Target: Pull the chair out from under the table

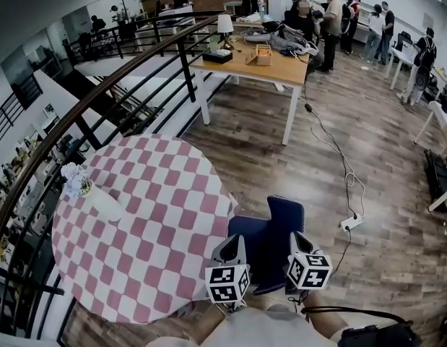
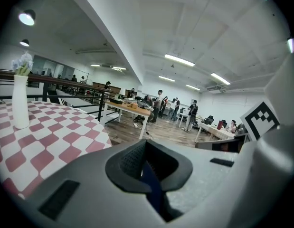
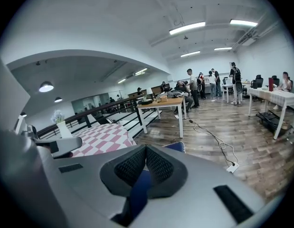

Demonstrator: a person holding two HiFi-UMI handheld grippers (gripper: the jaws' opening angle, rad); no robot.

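power strip near chair

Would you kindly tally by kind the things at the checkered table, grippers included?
Round checkered table: 1
Blue chair: 1
White vase with flowers: 1
Grippers (left gripper, right gripper): 2
Total: 5
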